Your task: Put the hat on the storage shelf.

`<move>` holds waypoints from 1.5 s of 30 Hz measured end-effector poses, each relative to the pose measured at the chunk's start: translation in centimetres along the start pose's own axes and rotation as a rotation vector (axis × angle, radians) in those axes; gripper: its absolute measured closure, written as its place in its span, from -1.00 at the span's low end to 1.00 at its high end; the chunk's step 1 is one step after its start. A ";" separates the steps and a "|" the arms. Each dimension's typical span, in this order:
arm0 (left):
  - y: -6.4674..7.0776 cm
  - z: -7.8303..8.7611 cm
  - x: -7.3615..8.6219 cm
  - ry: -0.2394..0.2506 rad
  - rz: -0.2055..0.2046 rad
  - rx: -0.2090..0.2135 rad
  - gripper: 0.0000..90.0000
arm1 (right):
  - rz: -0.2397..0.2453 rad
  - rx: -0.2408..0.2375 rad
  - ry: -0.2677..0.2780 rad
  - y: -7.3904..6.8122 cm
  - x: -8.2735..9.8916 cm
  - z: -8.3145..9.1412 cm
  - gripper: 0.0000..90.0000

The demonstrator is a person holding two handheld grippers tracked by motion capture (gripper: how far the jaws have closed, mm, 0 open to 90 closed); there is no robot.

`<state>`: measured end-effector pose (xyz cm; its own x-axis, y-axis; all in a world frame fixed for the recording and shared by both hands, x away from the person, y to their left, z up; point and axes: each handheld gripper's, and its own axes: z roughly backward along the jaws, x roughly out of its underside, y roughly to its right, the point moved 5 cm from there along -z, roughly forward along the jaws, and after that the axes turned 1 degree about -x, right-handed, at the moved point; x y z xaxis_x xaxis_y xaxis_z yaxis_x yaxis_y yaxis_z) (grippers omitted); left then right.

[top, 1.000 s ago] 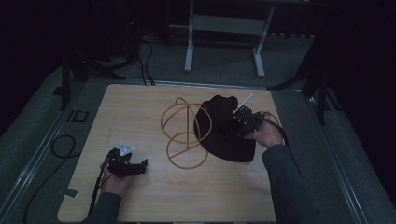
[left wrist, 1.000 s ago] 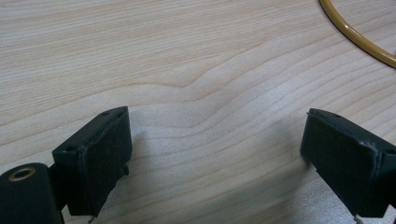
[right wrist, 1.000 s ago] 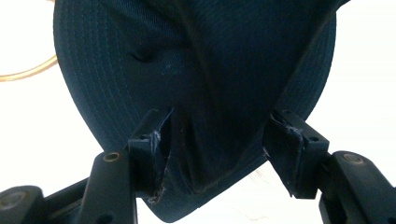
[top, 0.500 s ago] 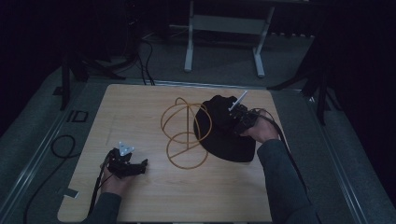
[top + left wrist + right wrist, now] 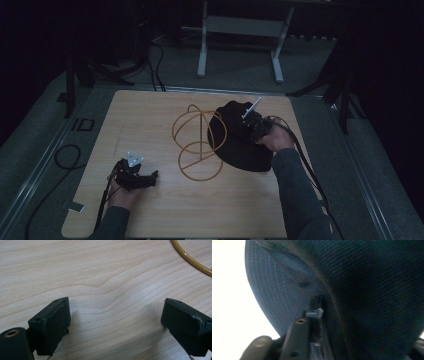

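Hidden / unclear: in the right gripper view the dark fabric crowds the lens; one jaw edge shows at bottom centre, the other is buried behind cloth, so I cannot tell whether my right gripper point(image 5: 248, 123) is clamped on it or only pressed against it.
Cut off: the yellow hoop point(image 5: 190, 258) shows in my left gripper view only as a short arc at the top right corner.
Dim light: the high view is dark; the floor and stands beyond the counter point(image 5: 150, 115) are hard to read.
Cap: black cap point(image 5: 240, 145), lying on the right half of the counter; close up, ribbed woven cloth with concentric stitched rows on the curved brim point(image 5: 277, 290).
Hoop frame: thin yellow rings point(image 5: 197, 142) crossing one another, standing as an open wire shape at counter centre, its right side overlapping the cap's left edge.
Counter surface: pale wood, wavy grain, matt.
Left gripper: my left gripper point(image 5: 135, 175) rests low at the near left of the counter, jaws spread wide, bare wood between them, holding nothing.
Right gripper: at the far part of the cap, grey plate tilted up.
Change vs 0.5 s ago: right gripper slightly further left over the cap; left gripper, hoop frame unmoved.
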<state>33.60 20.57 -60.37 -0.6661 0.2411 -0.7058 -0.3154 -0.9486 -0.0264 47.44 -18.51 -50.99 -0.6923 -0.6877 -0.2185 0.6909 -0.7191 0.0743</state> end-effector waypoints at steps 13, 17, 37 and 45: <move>0.0 0.0 0.0 0.000 0.000 0.000 -0.79 | -0.003 0.004 0.019 0.0 0.4 0.8 0.95; 0.0 0.0 0.0 0.000 0.000 0.000 -0.79 | 0.004 0.005 0.025 -0.1 0.5 1.2 0.95; 0.0 0.0 0.0 0.000 0.000 0.000 -0.79 | 0.034 0.004 0.086 -0.6 0.8 3.8 0.96; 0.0 0.0 0.0 -0.001 0.000 0.000 -0.79 | 0.049 -0.003 0.117 -0.8 0.9 4.8 0.96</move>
<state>33.60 20.57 -60.37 -0.6664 0.2412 -0.7054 -0.3155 -0.9486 -0.0263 45.30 -19.06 -46.57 -0.6289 -0.7056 -0.3265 0.7239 -0.6846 0.0851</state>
